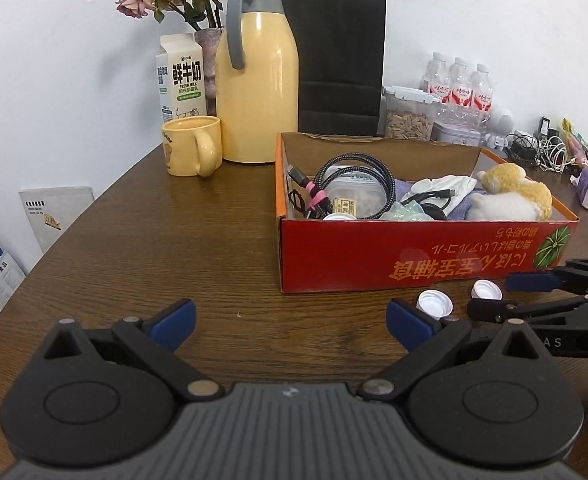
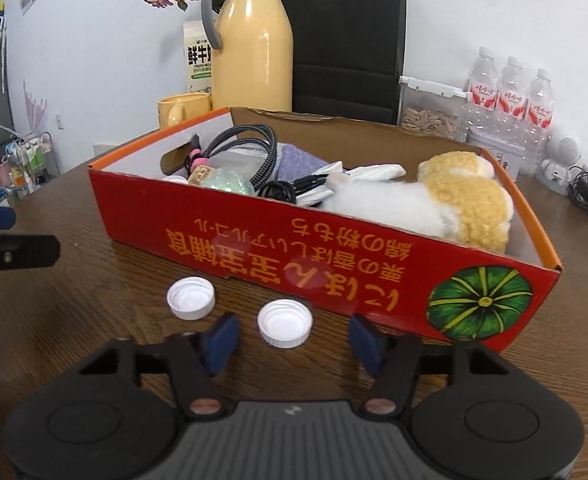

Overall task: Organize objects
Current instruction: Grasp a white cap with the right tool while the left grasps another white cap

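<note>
Two white caps on the counter before the red box: right cap just ahead, between half-open right gripper pads, untouched; left gripper wide, empty, farther.

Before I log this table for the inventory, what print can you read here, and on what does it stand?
"鲜牛奶" and "FRESH MILK": white milk carton behind the yellow ceramic mug.
"AS": black body of the right gripper, rest hidden.
Yellow Japanese lettering, upside down, beside a green pumpkin picture: red cardboard box; not surely readable.
Red labels on the clear water bottles: too small.
White booklet at the left: blurred.
</note>
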Tool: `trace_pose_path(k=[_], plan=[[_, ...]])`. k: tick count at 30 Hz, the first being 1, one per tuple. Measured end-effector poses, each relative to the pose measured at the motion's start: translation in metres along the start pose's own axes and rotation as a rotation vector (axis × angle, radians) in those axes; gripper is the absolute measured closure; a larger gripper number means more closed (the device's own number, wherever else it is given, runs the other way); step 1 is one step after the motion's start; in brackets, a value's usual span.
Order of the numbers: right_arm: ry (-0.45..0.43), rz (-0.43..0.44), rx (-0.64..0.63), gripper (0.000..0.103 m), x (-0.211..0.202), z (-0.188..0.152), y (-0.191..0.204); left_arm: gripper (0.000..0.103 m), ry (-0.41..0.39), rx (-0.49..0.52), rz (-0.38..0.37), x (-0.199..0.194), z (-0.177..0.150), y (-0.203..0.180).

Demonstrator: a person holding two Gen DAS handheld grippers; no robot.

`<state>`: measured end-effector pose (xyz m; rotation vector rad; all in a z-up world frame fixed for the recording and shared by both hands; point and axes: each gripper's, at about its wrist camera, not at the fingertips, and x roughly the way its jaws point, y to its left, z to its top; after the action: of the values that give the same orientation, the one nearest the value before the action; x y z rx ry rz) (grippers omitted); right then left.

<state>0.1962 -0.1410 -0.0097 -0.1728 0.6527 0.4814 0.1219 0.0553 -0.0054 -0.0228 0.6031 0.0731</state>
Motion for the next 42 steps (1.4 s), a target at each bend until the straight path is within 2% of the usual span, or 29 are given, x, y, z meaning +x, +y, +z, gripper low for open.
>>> trace_pose_path(k=[3, 5, 12, 19, 26, 33, 39, 42], plan=[[-0.006, 0.01, 0.006, 0.062, 0.001, 0.001, 0.001, 0.0, 0.003, 0.0, -0.005, 0.001, 0.0, -0.001], [-0.012, 0.016, 0.006, 0.075, 0.0, 0.0, 0.001, 0.0, 0.006, 0.003, -0.006, 0.002, 0.0, -0.003], [-0.027, 0.017, 0.0, 0.076, -0.001, -0.001, 0.002, 0.0, 0.014, 0.01, -0.019, 0.007, 0.002, -0.012], [-0.104, -0.006, 0.016, 0.076, -0.017, -0.002, -0.004, 0.0, 0.043, 0.036, -0.05, 0.02, 0.004, -0.032], [-0.144, -0.03, 0.009, 0.076, -0.029, -0.006, -0.012, 0.0, 0.085, 0.071, -0.081, 0.034, 0.004, -0.059], [-0.165, -0.055, 0.038, 0.076, -0.038, -0.01, -0.027, 0.0, 0.127, 0.073, -0.091, 0.05, 0.004, -0.078], [-0.177, -0.065, 0.061, 0.076, -0.043, -0.013, -0.036, 0.0, 0.117, 0.071, -0.072, 0.059, 0.005, -0.091], [-0.18, -0.062, 0.054, 0.076, -0.043, -0.014, -0.034, 0.013, 0.131, 0.088, -0.065, 0.063, 0.003, -0.097]])
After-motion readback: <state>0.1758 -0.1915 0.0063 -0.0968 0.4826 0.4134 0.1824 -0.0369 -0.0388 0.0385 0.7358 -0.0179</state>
